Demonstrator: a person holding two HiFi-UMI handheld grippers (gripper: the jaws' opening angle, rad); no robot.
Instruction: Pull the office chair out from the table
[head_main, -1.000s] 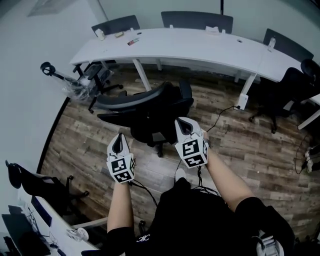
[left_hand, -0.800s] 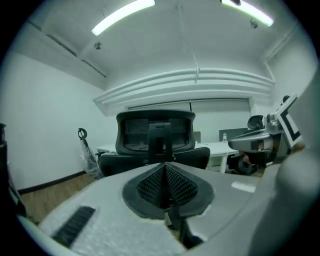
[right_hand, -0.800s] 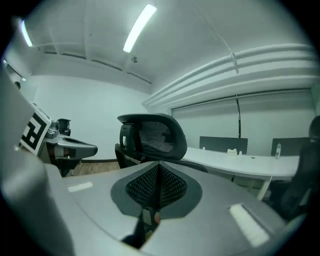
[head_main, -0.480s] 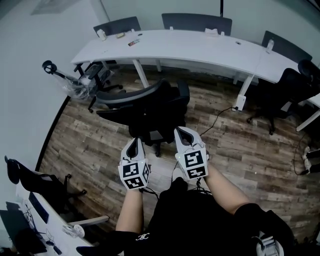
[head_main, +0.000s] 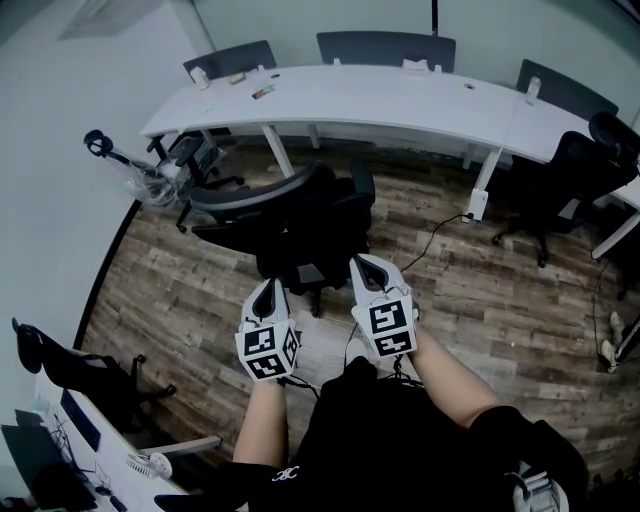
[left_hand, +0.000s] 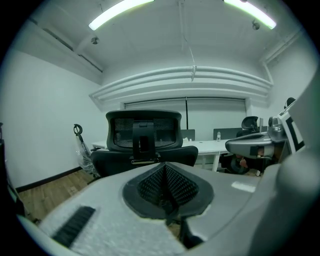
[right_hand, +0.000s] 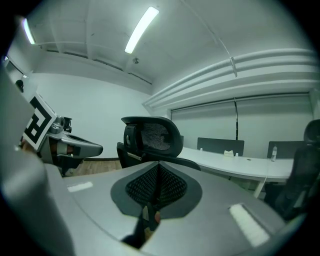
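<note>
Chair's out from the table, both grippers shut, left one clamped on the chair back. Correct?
Wrong on the grip. The left gripper is shut on nothing: the left gripper view shows its jaws together and bare, with the office chair standing clear ahead of them. The rest holds: chair out from the table, right gripper shut too.

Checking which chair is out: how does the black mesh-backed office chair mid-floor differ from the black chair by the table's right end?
The black mesh-backed office chair stands on open wood floor, clear of the curved white table; the black chair at the right sits against the table's edge. The mesh-backed chair is central and near; the right one is farther off. Both are black.
</note>
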